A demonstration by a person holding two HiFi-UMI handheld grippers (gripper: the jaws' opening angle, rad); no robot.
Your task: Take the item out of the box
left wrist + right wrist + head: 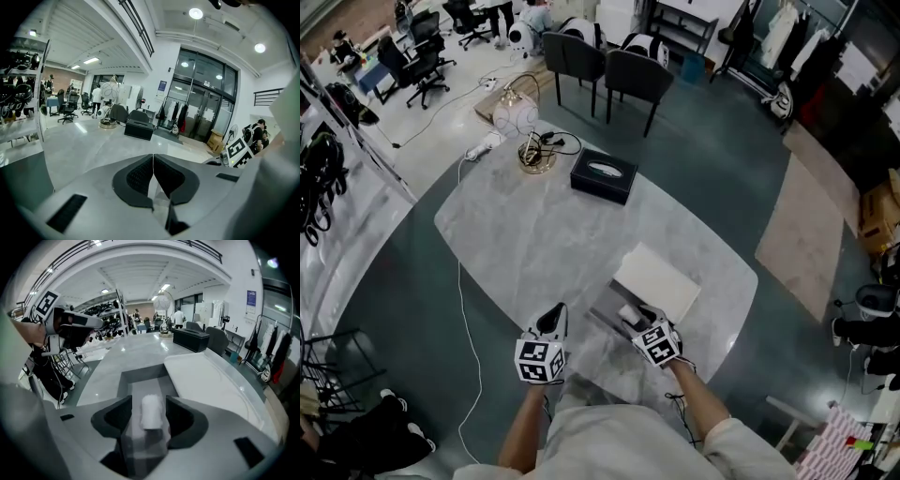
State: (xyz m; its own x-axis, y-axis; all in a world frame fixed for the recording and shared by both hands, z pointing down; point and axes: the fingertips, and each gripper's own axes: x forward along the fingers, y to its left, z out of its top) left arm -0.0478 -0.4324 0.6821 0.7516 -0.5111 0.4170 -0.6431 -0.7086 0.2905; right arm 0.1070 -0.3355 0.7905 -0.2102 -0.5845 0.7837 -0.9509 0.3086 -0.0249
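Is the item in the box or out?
In. The white item lies on the floor of the open box, between the right hand-held gripper's parted jaws, with gaps on both sides.

A pale marble table (534,234) stands on a dark grey floor (722,159), with two dark chairs (636,75) at its far side and a tan rug (811,225) nearby. Round ceiling lights (196,13) shine above tall glass doors (201,108).

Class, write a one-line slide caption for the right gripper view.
Right gripper, jaws apart, straddles a white roll-shaped item inside the open grey box, its white lid lying alongside.
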